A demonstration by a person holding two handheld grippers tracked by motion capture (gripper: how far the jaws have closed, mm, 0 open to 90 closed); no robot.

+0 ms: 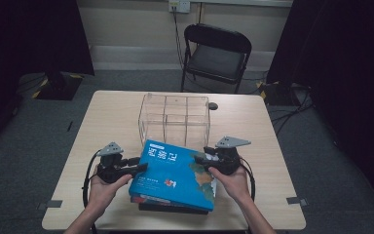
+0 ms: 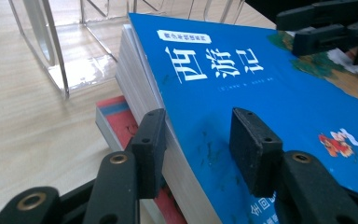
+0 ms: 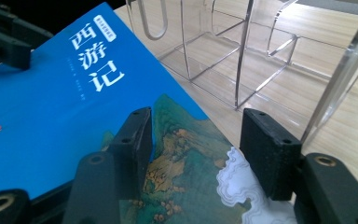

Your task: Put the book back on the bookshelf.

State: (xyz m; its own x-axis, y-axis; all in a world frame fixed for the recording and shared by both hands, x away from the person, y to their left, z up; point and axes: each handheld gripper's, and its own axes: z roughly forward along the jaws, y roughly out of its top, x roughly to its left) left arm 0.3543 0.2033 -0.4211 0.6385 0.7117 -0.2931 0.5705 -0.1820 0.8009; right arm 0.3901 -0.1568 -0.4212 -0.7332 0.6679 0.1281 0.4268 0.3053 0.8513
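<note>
Near edge of the pale wooden counter (image 1: 102, 117): two hands enter from below, each with a hand-held gripper. The left hand-held gripper (image 2: 200, 144) straddles the left edge of the blue book (image 1: 175, 173), one jaw beneath the page block, the other above the cover; whether the pads press cannot be told. The right hand-held gripper (image 3: 196, 149) stands half open over the book's painted right corner, its jaws apart from the cover. The blue book lies tilted on a red book (image 2: 119, 119) and a dark one. Beyond it, touching its far corner, stands a clear plastic organizer (image 1: 174, 119). Farther off: grey carpet, a black folding chair (image 1: 215, 56), dark curtains and a cream wall.
</note>
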